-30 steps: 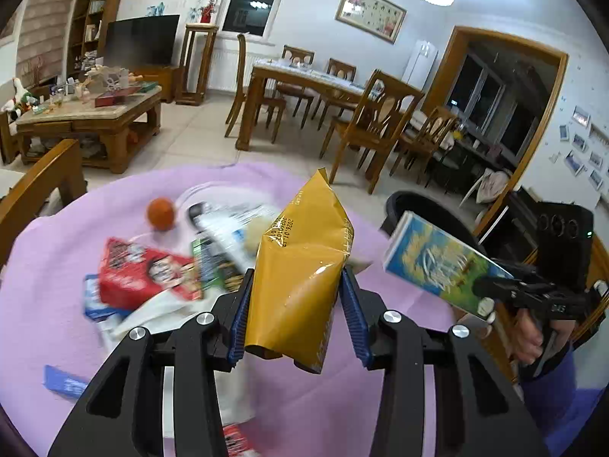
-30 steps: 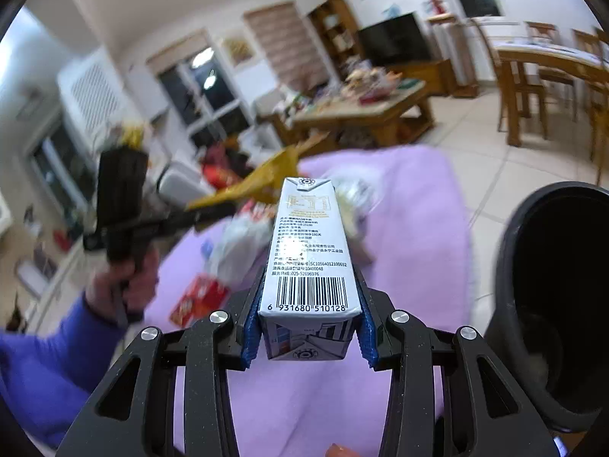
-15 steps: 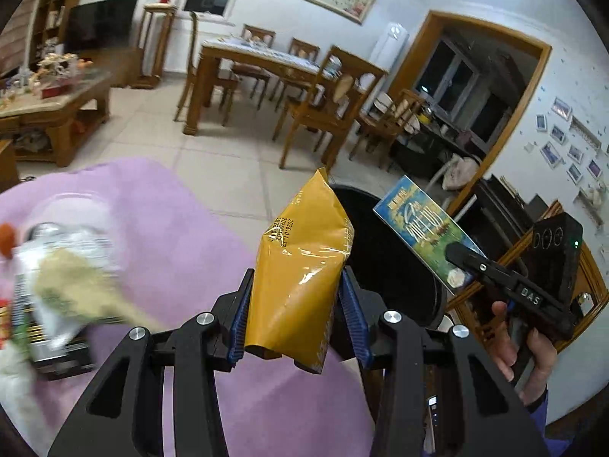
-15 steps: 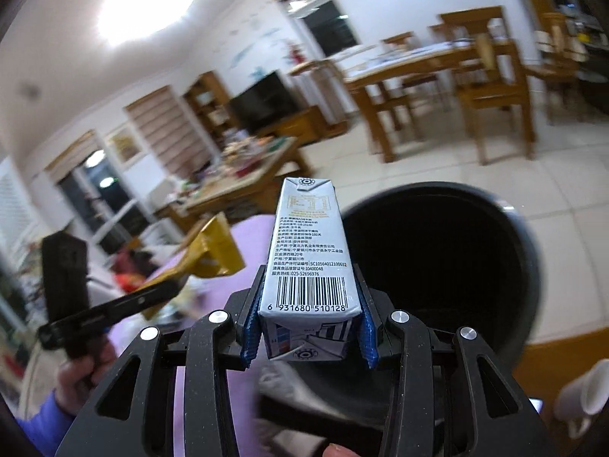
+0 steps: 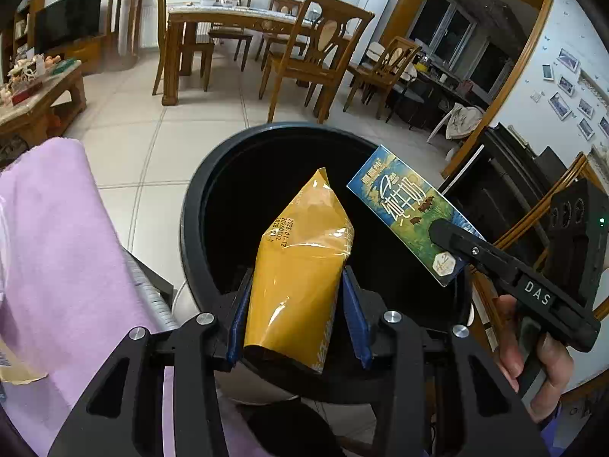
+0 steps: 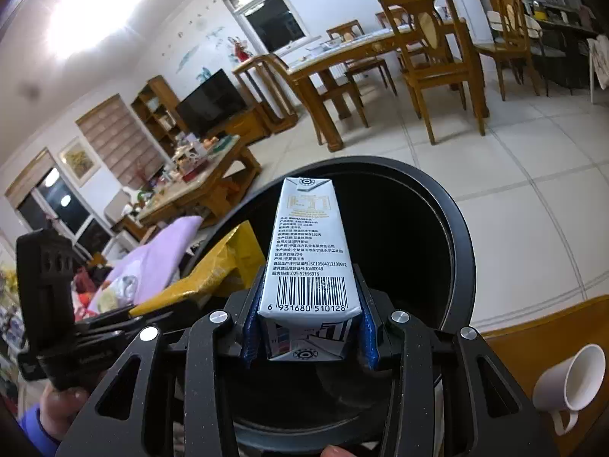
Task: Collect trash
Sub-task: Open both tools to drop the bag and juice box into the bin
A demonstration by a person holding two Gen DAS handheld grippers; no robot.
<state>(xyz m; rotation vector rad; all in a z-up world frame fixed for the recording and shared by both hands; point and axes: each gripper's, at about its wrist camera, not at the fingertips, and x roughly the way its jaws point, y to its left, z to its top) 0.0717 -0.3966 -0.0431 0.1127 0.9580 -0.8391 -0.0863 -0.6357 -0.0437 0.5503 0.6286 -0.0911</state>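
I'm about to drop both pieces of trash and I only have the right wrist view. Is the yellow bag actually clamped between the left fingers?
Observer: Yes. The left gripper has the yellow bag squeezed between both fingers, low on the bag.
Operator: Is it over the bin?
Observer: Its upper half shows against the black bin's dark mouth, inside the rim.
Operator: And my carton from that side?
Observer: The milk carton juts from the right gripper, its far end against the bin's mouth.

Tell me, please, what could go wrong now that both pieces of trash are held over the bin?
The milk carton sticks out over the black bin's right rim, so released there it might land outside. The yellow snack bag is light and crinkled; it may cling to a pad. Carton and bag hang close together, so the two grippers could bump.
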